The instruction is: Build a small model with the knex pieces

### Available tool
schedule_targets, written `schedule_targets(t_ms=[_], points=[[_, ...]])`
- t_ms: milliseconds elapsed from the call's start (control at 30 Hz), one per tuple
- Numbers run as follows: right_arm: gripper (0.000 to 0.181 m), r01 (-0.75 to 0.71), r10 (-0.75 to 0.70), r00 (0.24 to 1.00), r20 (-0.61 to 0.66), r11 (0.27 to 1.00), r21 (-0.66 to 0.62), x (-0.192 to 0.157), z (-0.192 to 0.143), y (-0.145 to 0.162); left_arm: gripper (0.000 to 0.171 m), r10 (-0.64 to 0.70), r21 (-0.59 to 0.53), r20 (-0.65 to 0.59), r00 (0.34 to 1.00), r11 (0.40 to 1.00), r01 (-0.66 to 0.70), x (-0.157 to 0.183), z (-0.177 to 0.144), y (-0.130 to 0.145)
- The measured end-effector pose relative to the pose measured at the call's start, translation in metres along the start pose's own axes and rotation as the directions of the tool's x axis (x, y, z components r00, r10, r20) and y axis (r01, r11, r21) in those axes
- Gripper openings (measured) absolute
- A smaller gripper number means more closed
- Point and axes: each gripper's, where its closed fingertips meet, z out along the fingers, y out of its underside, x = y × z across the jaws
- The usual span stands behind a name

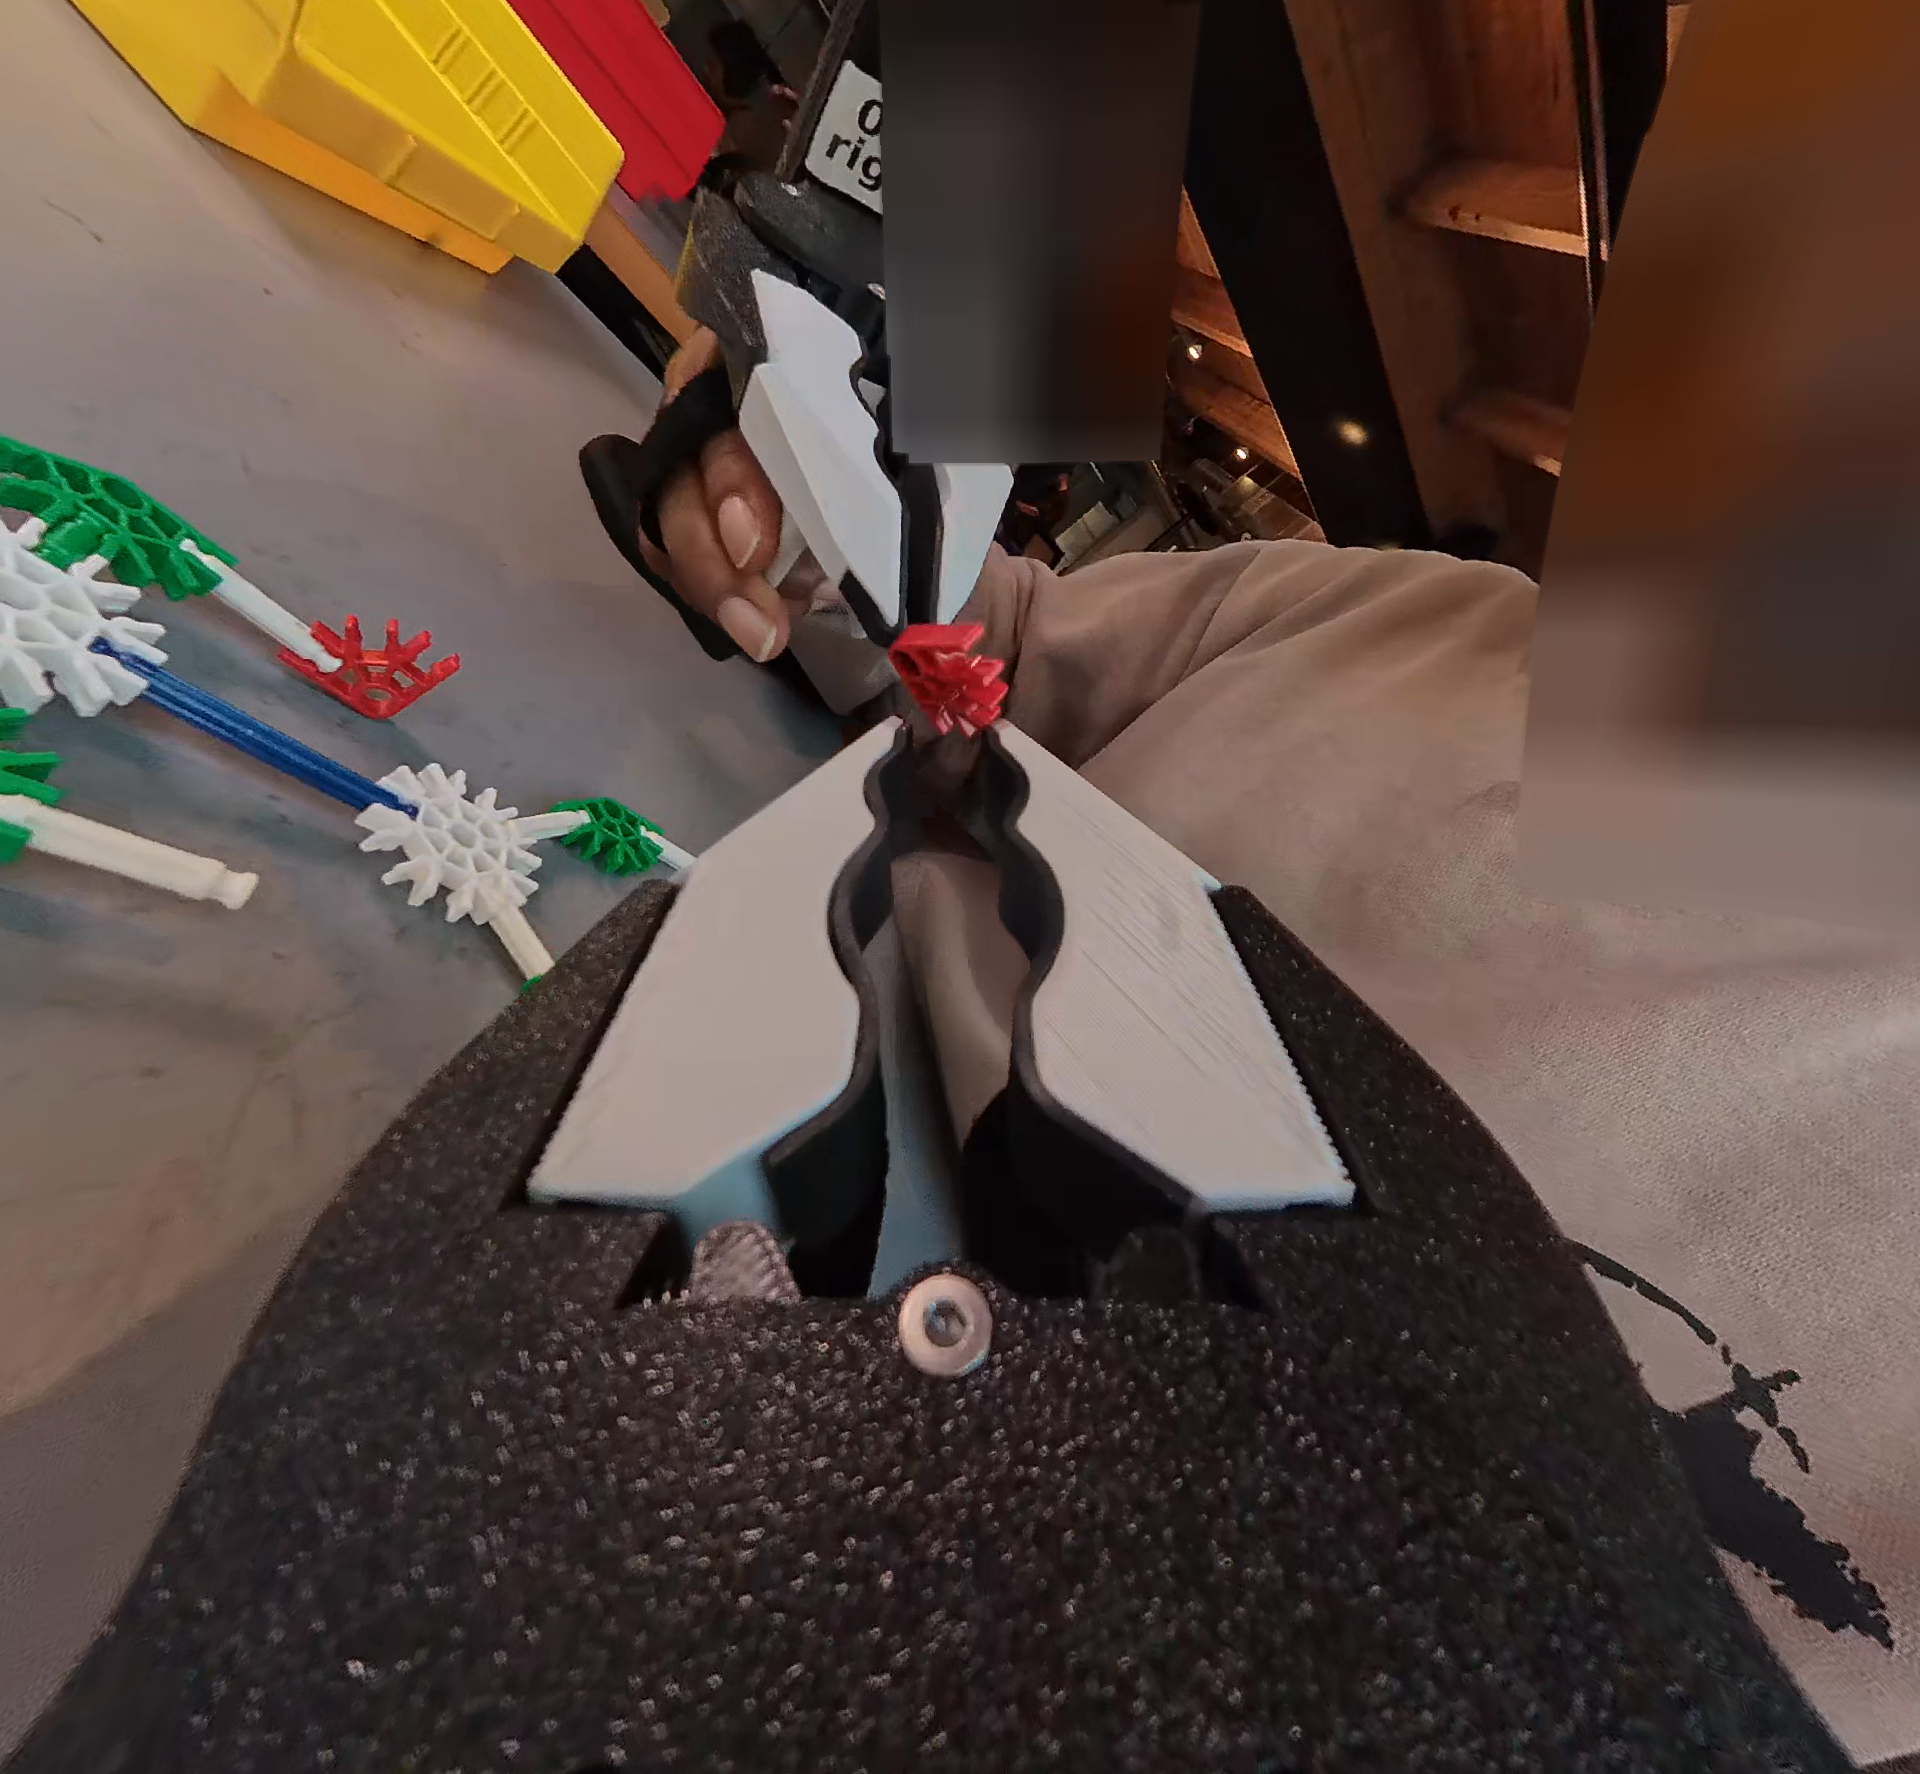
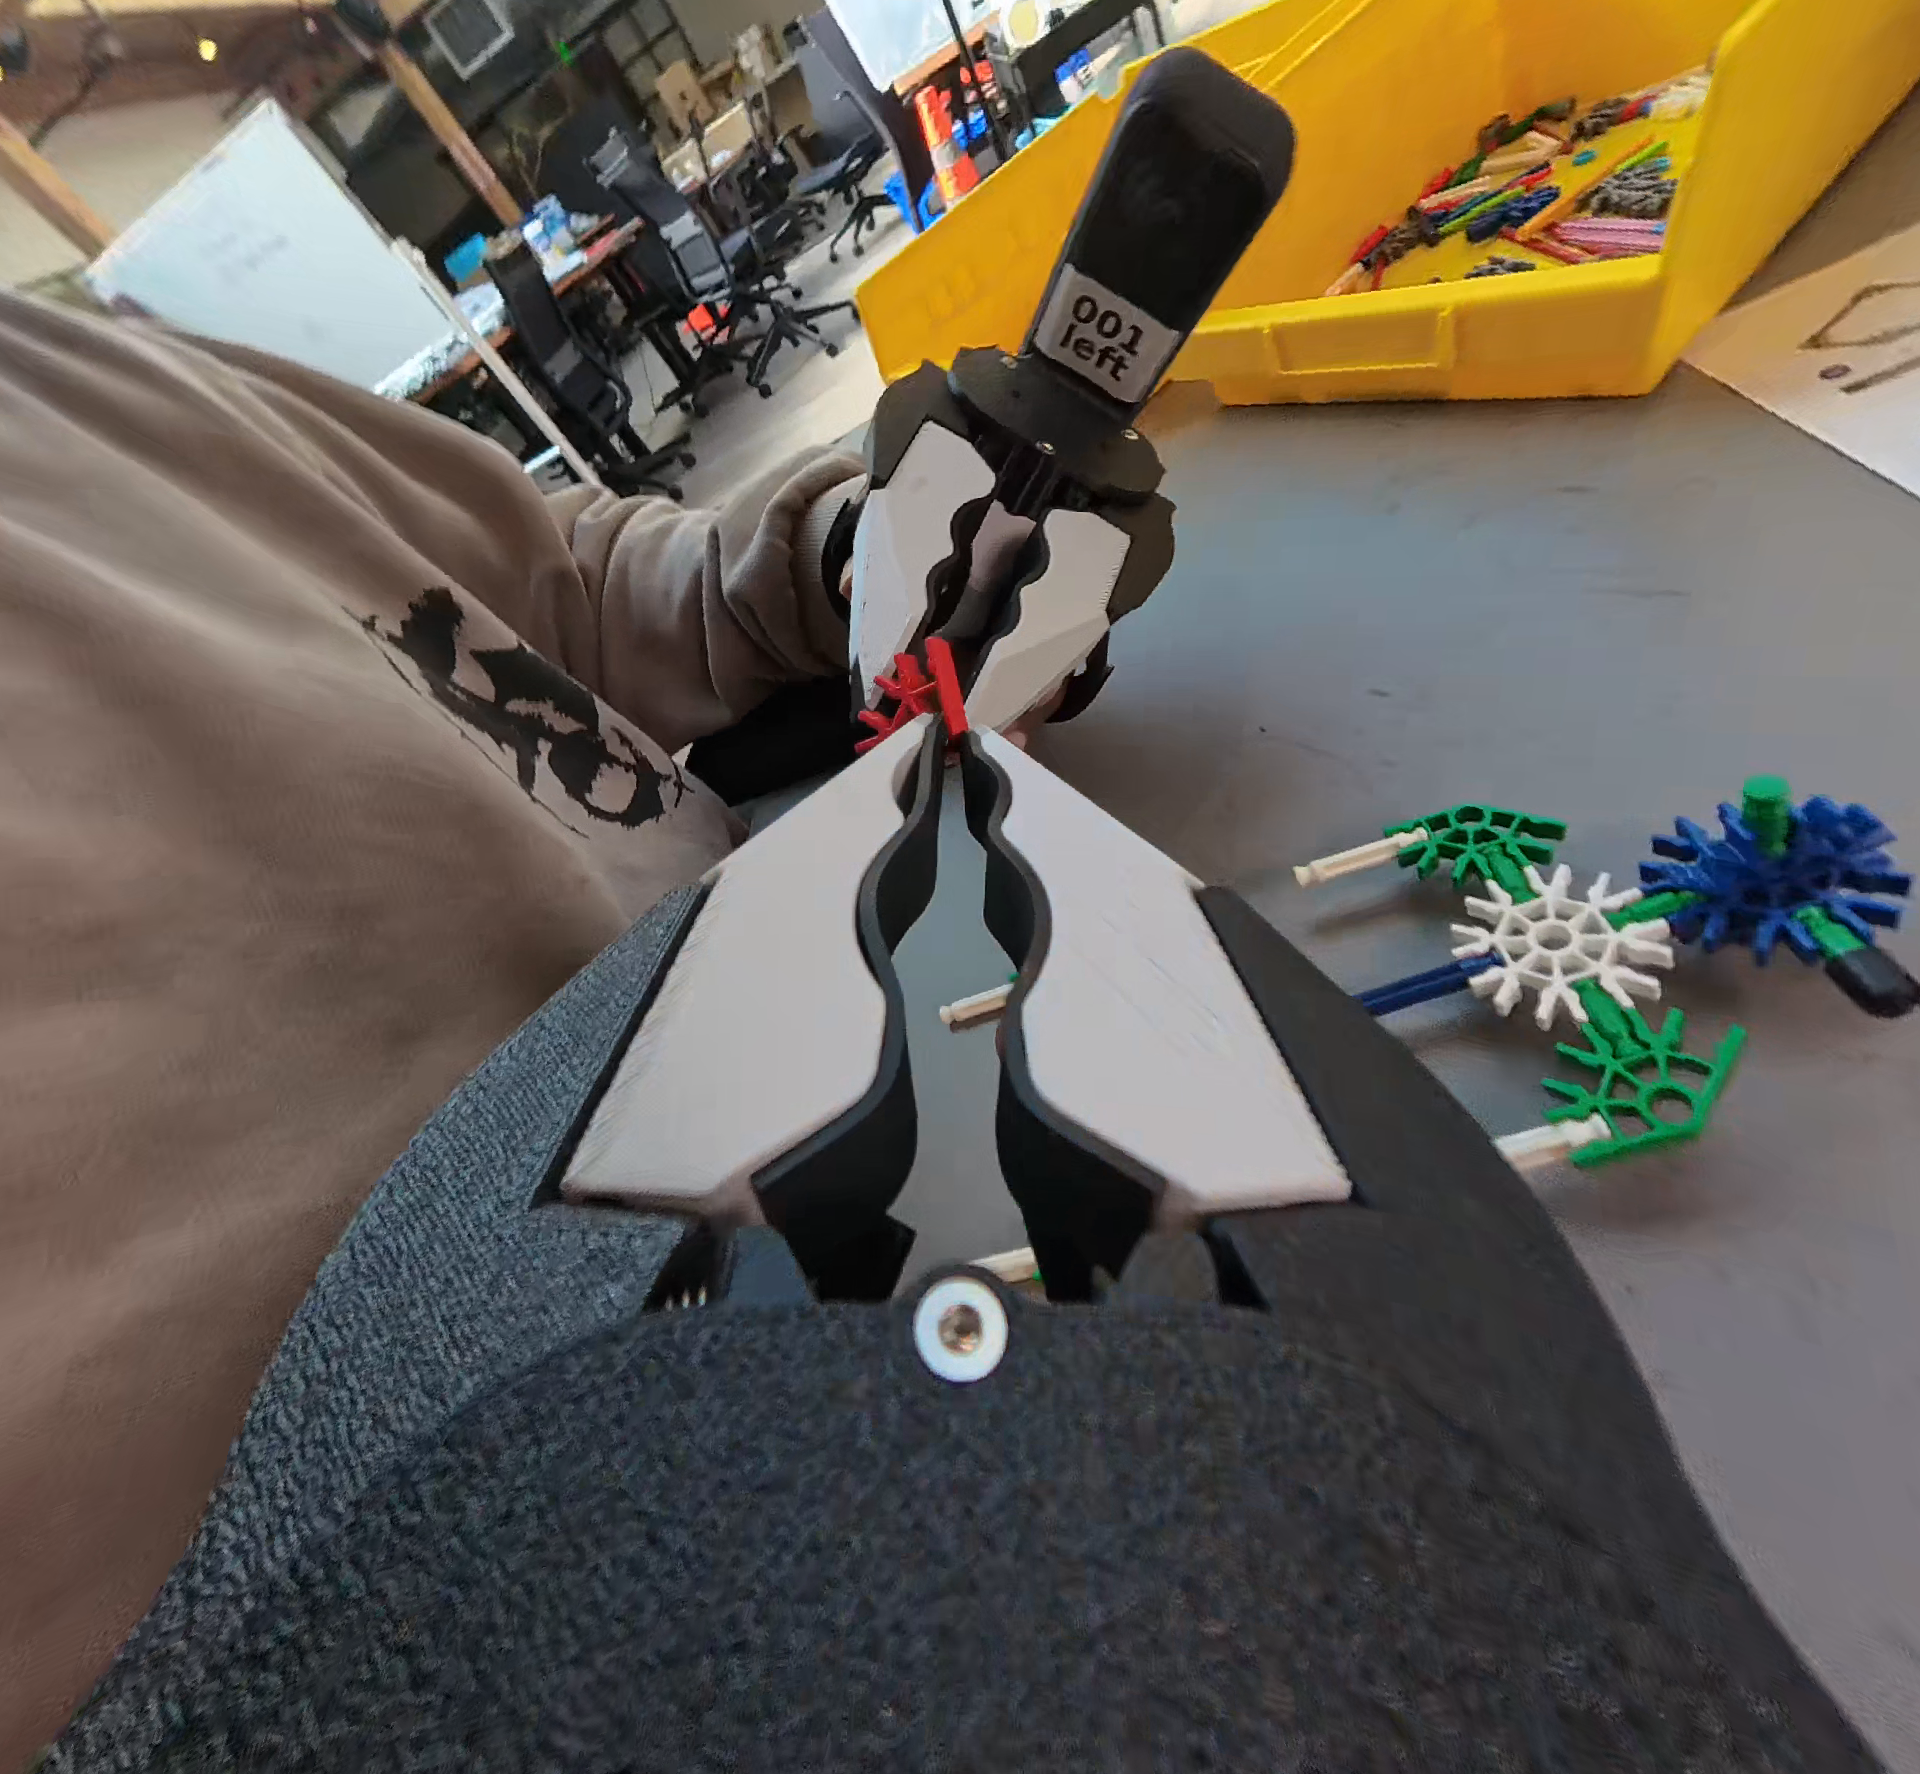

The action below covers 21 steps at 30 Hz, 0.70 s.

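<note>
My left gripper [image 1: 940, 735] and my right gripper [image 2: 951, 737] meet tip to tip above the grey table [image 2: 1455, 581]. Between the tips is a small red toy connector [image 1: 948, 677], which also shows in the right wrist view [image 2: 914, 690] and looks like two red parts crossed at right angles. Both grippers are shut on it from opposite sides. The right gripper [image 1: 902, 618] comes down from above in the left wrist view. The left gripper [image 2: 923, 675] faces me in the right wrist view. A hand and a beige sleeve [image 1: 1195, 644] sit behind the tips.
A toy assembly lies on the table: white snowflake connectors [image 1: 457, 836] [image 2: 1558, 940], green connectors, a blue connector [image 2: 1766, 877], a loose red connector [image 1: 374, 670], and blue and white rods. Yellow bins [image 1: 416, 62] [image 2: 1455, 342] with several rods and a red bin [image 1: 582, 10] stand behind. Left and right tips are no more than a few centimetres apart.
</note>
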Motion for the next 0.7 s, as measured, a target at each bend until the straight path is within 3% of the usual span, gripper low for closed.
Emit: schedule_targets(t_ms=[67, 400, 567, 700], points=[[0.001, -0.065, 0.066, 0.997, -0.037, 0.997, 0.042, 0.008, -0.003, -0.002, 0.012, 0.015, 0.017, 0.034, 0.999, 1.0, -0.015, -0.004, -0.002, -0.003], [0.0, -0.116, 0.138, 0.961, -0.239, 0.988, 0.104, 0.036, 0.003, 0.005, 0.016, 0.068, 0.059, 0.267, 0.961, 0.994, -0.087, -0.033, -0.007, -0.011], [0.0, -0.097, 0.111, 0.929, -0.352, 0.994, 0.058, 0.054, 0.003, 0.017, 0.001, 0.044, 0.082, 0.358, 0.933, 0.993, -0.079, -0.048, -0.017, -0.014], [0.0, -0.086, 0.085, 0.908, -0.411, 0.996, 0.015, 0.06, 0.004, 0.024, 0.0, 0.046, 0.049, 0.418, 0.907, 0.996, -0.073, -0.058, -0.021, -0.009]])
